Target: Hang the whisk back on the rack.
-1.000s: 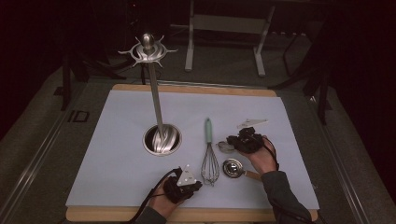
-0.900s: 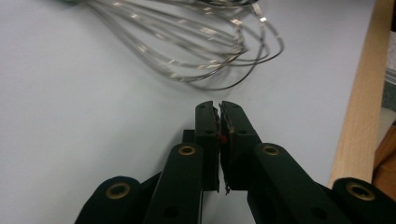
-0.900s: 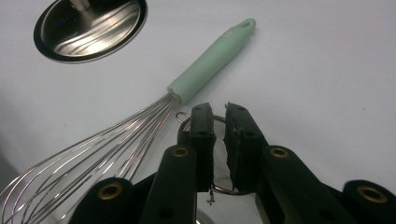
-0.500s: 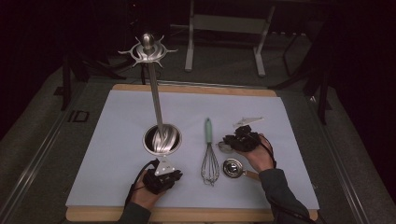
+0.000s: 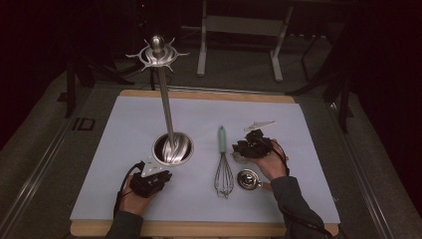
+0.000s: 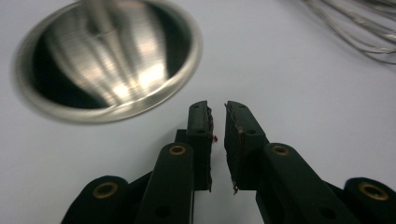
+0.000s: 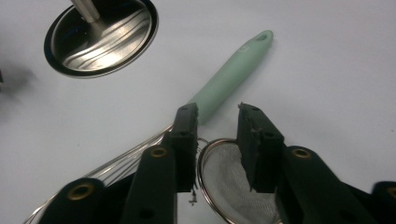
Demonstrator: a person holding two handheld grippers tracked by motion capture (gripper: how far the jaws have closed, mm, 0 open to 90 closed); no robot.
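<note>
On the table (image 5: pixel 308 199), over a pale sheet (image 5: pixel 124 129) covering a wooden board:

Item: whisk (image 5: pixel 223 167). Wire loops toward the person, mint-green handle (image 7: pixel 233 74) pointing away. Lies flat near the middle of the sheet, between the stand's base and the strainer. In the right gripper view its wires run out from under the left-hand jaw toward the lower left corner; whether that jaw touches them cannot be told.

Item: small mesh strainer (image 5: pixel 247 179). Round metal rim, lying just right of the whisk's wire end. In the right gripper view its rim and mesh (image 7: pixel 224 179) sit directly below the gap between the jaws, not pinched.

Item: utensil stand. Tall metal pole (image 5: pixel 165 104), upright, with a crown of curved hooks (image 5: pixel 157 52) at the top and a round polished base (image 5: pixel 172 148) left of the whisk. Nothing hangs from the hooks.

Item: right gripper (image 5: pixel 251 147) (image 7: pixel 217 130). Held in the person's right hand, just right of the whisk handle and above the strainer. Jaws spread, having just been opening; nothing is gripped between the pads.

Item: left gripper (image 5: pixel 149 180) (image 6: pixel 218 128). Held in the person's left hand, near the front edge of the sheet, just before the stand's base. Jaws nearly together with a narrow gap and nothing in it; they have just been opening slightly. In its own view the base lies ahead to the upper left, the whisk wires at the upper right corner.
</note>
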